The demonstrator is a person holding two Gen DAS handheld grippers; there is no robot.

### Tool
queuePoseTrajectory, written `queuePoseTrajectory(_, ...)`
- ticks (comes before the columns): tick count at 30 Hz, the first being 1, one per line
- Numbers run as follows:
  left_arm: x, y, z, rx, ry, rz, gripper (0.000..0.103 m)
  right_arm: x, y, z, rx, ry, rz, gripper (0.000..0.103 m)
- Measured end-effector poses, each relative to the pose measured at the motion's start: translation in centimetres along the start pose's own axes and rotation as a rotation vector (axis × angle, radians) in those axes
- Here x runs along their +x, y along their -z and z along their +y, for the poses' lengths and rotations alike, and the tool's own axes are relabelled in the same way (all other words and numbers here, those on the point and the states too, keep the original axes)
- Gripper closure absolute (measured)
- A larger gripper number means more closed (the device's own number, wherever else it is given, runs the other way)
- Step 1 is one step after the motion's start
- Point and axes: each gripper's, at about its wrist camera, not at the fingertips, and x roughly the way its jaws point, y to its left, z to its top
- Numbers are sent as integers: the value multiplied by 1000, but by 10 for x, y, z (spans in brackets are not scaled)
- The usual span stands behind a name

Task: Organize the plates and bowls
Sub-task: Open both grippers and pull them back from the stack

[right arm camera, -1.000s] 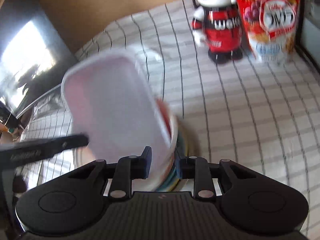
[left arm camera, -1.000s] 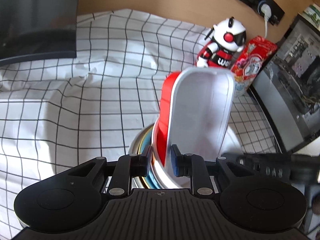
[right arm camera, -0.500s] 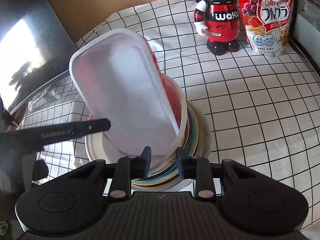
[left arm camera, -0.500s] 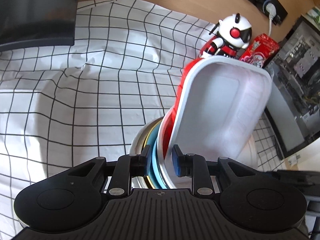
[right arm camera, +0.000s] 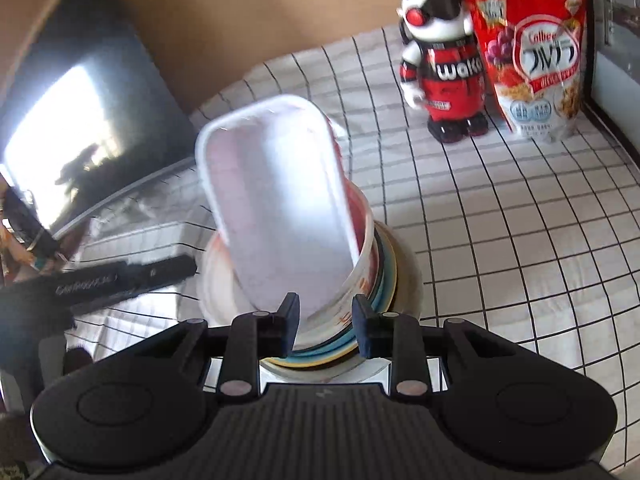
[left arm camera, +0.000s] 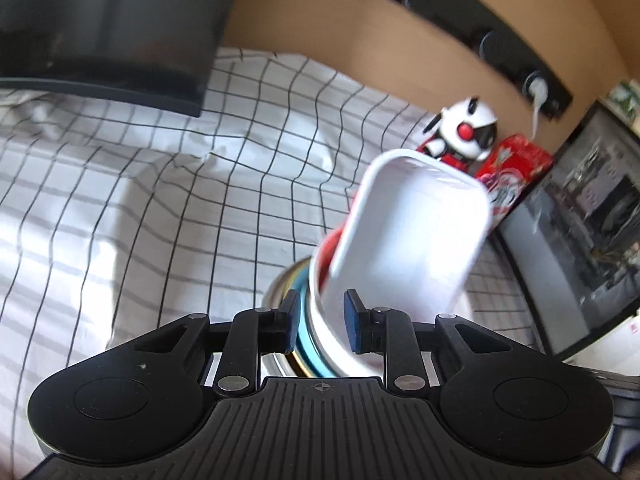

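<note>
A stack of plates and bowls (right arm camera: 384,276) shows teal, yellow and white rims and a red bowl (left arm camera: 330,246) near the top. A white rectangular tray (left arm camera: 412,232) leans steeply in the top bowl, also the tray (right arm camera: 276,208) in the right wrist view. My left gripper (left arm camera: 322,322) is shut on the stack's rim (left arm camera: 316,336) from one side. On the opposite side my right gripper (right arm camera: 326,322) is shut over the white bowl's rim and the plate edges. The left gripper's black body (right arm camera: 120,280) shows at the left. Whether the stack rests on the cloth I cannot tell.
A white checked cloth (left arm camera: 160,200) covers the table. A red and white robot toy (right arm camera: 440,64) and a red cereal bag (right arm camera: 532,60) stand at the back. A dark monitor (left arm camera: 100,20) is at the left, another screen (left arm camera: 580,240) at the right, a power strip (left arm camera: 480,40) on the wall.
Both grippers have shifted across the table with the stack between them. The tray has rocked in the top bowl, and both pairs of pads stand slightly wider apart.
</note>
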Motion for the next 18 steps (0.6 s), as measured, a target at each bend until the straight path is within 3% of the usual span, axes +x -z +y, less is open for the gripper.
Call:
queuePoseTrajectory(4, -33, 43, -16, -25, 40, -21, 77, -33, 26, -2, -60, -26, -71, 62)
queuePoseTrajectory(7, -54, 81, -37, 16, -1, -66, 80, -56, 51, -8, -115, -28, -117, 46)
queuePoseTrajectory(11, -73, 127, -62, 48, -108, -113, 83, -71, 82, -22, -136, -21, -111, 45)
queuePoseTrajectory(16, -88, 174, -93, 107, -313, -151, 88, -92, 118, -34, -149, -25, -124, 45)
queuePoseTrajectory(18, -94, 190, -103, 155, -293, -195, 88, -105, 132, -29, -208, -21, -160, 45)
